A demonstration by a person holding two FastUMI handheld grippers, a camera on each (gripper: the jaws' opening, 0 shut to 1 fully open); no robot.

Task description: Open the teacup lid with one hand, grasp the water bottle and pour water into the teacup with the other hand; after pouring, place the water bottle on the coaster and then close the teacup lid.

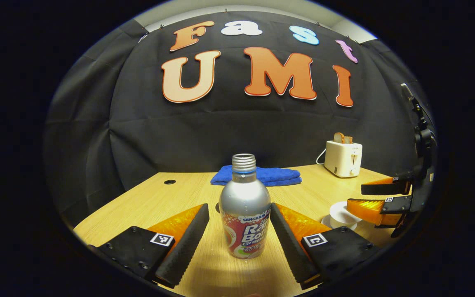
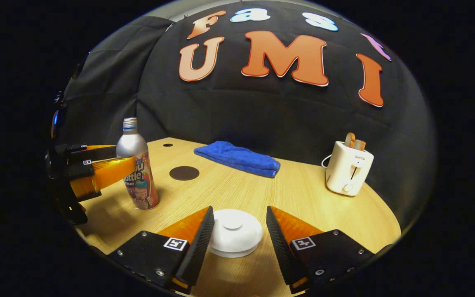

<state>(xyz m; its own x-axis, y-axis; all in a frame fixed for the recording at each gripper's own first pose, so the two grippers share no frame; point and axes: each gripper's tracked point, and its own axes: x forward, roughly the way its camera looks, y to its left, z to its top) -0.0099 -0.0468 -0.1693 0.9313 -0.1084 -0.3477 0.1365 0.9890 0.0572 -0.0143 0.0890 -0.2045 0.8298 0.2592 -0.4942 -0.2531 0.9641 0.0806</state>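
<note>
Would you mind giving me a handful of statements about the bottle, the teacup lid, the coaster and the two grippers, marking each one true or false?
1. The water bottle has no cap on it. True.
2. The left gripper is shut on the bottle. False: its fingers stand open on either side of the bottle, with a gap on each side.
3. The lid sits on the teacup between the open fingers of the right gripper. True.
4. The bottle stands on the coaster. False: the coaster lies bare on the table, apart from the bottle.
5. The blue towel is draped over the toaster. False: it lies folded on the table.
</note>
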